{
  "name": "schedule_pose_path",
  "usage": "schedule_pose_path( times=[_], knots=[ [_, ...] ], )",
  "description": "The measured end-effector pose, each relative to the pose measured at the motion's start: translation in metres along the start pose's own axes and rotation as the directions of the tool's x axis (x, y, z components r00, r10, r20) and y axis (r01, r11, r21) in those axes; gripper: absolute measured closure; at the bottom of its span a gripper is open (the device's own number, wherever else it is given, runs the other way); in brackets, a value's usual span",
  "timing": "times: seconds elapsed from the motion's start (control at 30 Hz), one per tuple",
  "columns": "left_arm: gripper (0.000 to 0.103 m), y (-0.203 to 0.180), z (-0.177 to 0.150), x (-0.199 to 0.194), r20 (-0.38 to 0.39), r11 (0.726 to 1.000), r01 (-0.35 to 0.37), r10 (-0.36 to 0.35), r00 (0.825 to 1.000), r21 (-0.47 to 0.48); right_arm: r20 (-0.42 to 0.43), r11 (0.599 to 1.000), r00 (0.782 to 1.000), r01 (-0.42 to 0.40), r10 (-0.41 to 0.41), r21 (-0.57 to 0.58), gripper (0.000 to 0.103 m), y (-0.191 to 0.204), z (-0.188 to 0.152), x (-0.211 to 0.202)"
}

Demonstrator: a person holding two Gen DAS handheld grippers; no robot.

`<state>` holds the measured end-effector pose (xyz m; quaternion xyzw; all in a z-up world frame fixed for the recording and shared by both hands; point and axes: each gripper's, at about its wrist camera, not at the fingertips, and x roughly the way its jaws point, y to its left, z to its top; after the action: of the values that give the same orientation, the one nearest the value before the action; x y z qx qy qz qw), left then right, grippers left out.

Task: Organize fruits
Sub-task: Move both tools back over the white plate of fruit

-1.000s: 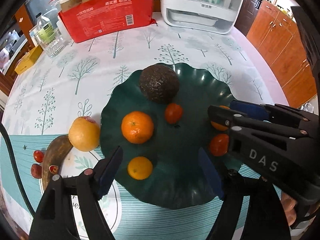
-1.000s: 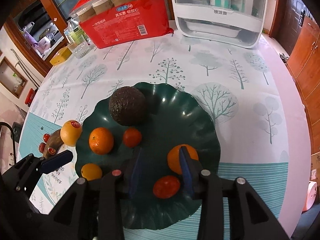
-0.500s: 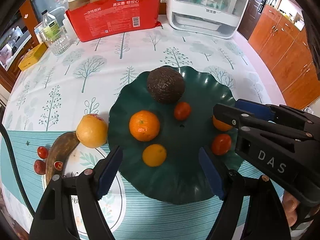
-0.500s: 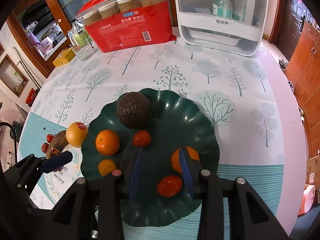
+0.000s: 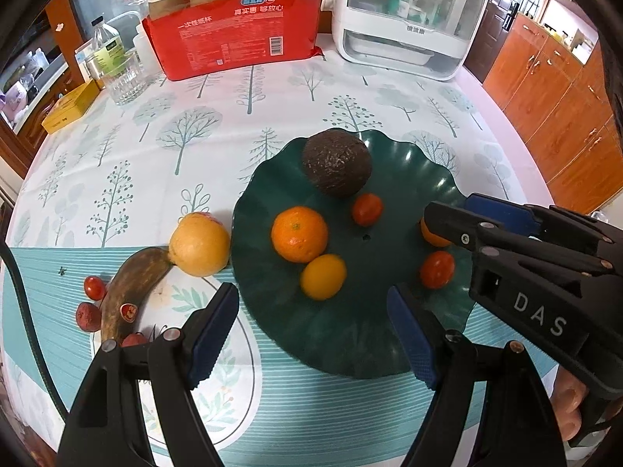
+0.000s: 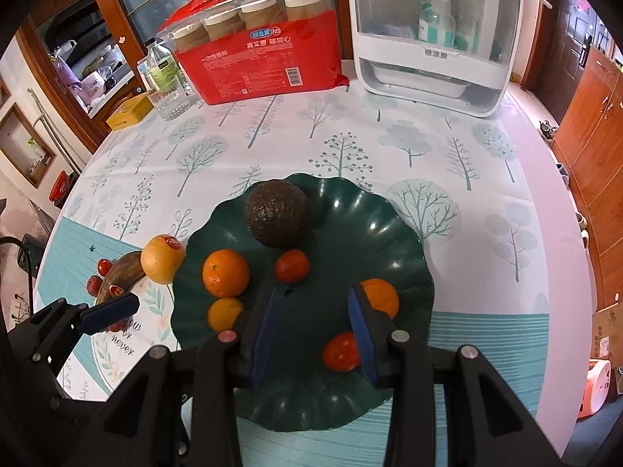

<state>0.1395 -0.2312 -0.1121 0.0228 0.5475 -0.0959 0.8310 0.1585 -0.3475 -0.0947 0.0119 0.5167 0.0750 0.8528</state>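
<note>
A dark green scalloped plate (image 5: 362,346) (image 6: 405,241) holds an avocado (image 5: 337,163) (image 6: 277,212), an orange (image 5: 299,233) (image 6: 226,273), a small yellow citrus (image 5: 323,276), two small red tomatoes (image 5: 367,209) (image 5: 437,269) and another orange (image 6: 379,296). On the cloth left of the plate lie a yellow grapefruit (image 5: 199,244) (image 6: 162,258), a brown banana (image 5: 130,292) and several small red fruits (image 5: 94,287). My left gripper (image 5: 311,330) is open and empty above the plate's near-left edge. My right gripper (image 6: 311,330) is open and empty over the plate's near part.
At the table's back stand a red pack of paper cups (image 5: 233,23), a white dish-drying box (image 5: 409,19), a glass (image 5: 124,78), a bottle (image 5: 103,44) and a yellow box (image 5: 70,107). Wooden cabinets (image 5: 553,89) stand to the right.
Both grippers have drawn back and risen, so the plate and fruit look farther off. The fruit has not moved. Both grippers stay open.
</note>
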Motion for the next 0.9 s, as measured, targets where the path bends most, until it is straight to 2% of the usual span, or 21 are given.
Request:
schedule_pose_path(
  times=[0.23, 0.53, 0.9],
  knots=[
    [0.026, 0.020, -0.013, -0.010, 0.003, 1.000, 0.007, -0.007, 1.000, -0.006, -0.002, 1.000, 1.000, 0.004, -0.004, 0.016, 0.065, 0.012, -0.011, -0.010],
    [0.026, 0.071, -0.027, -0.038, 0.021, 0.999, 0.029, -0.029, 0.999, -0.026, -0.012, 0.999, 1.000, 0.026, -0.025, 0.032, 0.065, 0.044, -0.030, -0.027],
    [0.026, 0.154, -0.017, -0.103, 0.134, 1.000, 0.011, -0.015, 0.991, 0.029, 0.043, 0.998, 0.998, 0.032, -0.034, 0.056, 0.065, 0.116, -0.015, -0.054]
  ],
)
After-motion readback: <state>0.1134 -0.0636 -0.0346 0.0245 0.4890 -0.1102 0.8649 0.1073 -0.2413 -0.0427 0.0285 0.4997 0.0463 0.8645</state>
